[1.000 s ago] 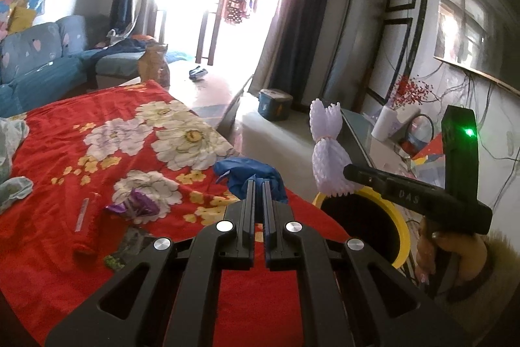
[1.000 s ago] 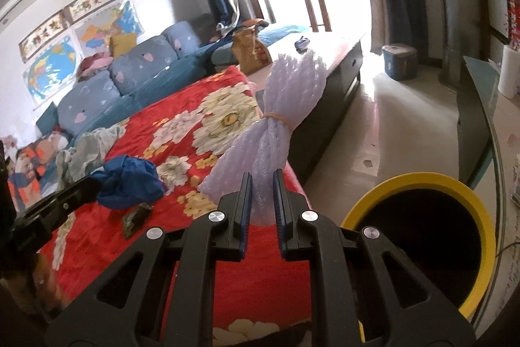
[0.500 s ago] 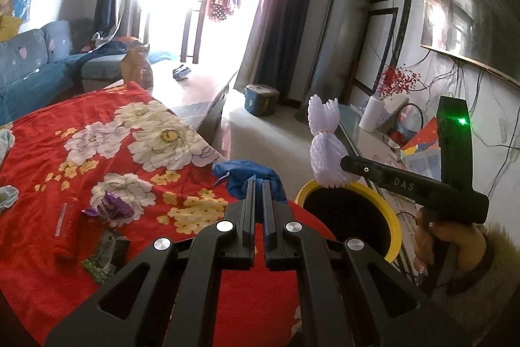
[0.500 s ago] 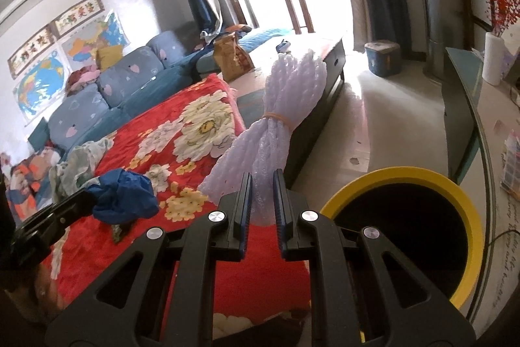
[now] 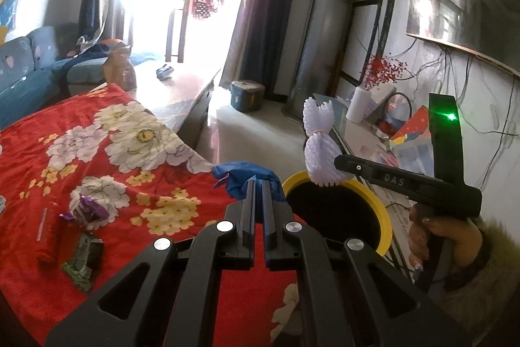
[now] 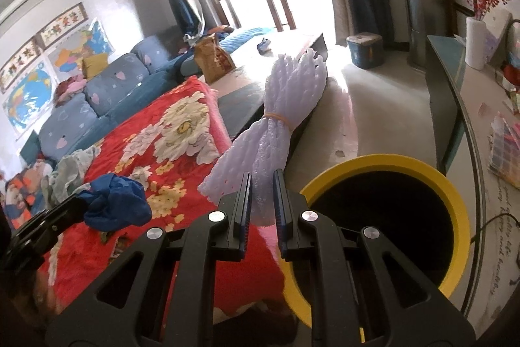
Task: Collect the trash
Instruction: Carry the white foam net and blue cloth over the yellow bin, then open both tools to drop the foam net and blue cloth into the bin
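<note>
Red floral blanket (image 5: pixel 97 152); bin (image 6: pixel 455 191) interior dark; left tongs (image 5: pixel 256 184) clench blue rag (image 5: pixel 247 178), right tongs (image 6: pixel 261 181) foam bundle (image 6: pixel 276 119).

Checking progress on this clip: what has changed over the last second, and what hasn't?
Both hand-held grippers swung toward the yellow bin, which sits nearer now. Unchanged: the left hand-held gripper stays shut on the blue rag, the right hand-held gripper on the white foam bundle; nothing dropped.
</note>
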